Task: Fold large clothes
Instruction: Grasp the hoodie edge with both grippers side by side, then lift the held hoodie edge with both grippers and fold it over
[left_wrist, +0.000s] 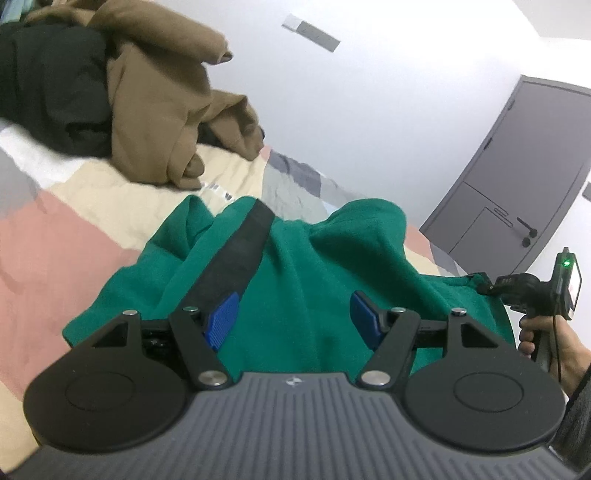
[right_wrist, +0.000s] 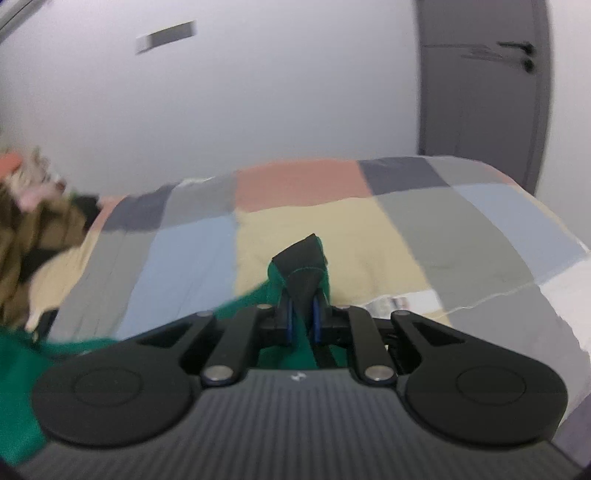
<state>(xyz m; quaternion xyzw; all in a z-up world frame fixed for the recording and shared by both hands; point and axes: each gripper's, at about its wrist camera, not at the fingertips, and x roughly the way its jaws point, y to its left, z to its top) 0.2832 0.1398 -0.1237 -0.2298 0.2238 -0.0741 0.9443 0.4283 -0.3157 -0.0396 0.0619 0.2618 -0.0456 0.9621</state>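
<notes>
A green garment (left_wrist: 295, 273) with a dark stripe (left_wrist: 236, 254) lies bunched on a patchwork bedspread (left_wrist: 74, 251). My left gripper (left_wrist: 293, 314) hovers over it, its blue pads (left_wrist: 221, 319) wide apart with only cloth beneath them. In the right wrist view my right gripper (right_wrist: 301, 319) is shut on a dark-trimmed corner of the green garment (right_wrist: 306, 266), which sticks up between the pads. The right gripper's body (left_wrist: 539, 291), held by a hand (left_wrist: 546, 350), shows at the right edge of the left wrist view, at the garment's edge.
A brown garment (left_wrist: 159, 96) and a black one (left_wrist: 48, 85) are heaped at the far left of the bed. A grey door (left_wrist: 517, 173) stands in the white wall beyond the bed. Bare checked bedspread (right_wrist: 369, 229) stretches ahead of the right gripper.
</notes>
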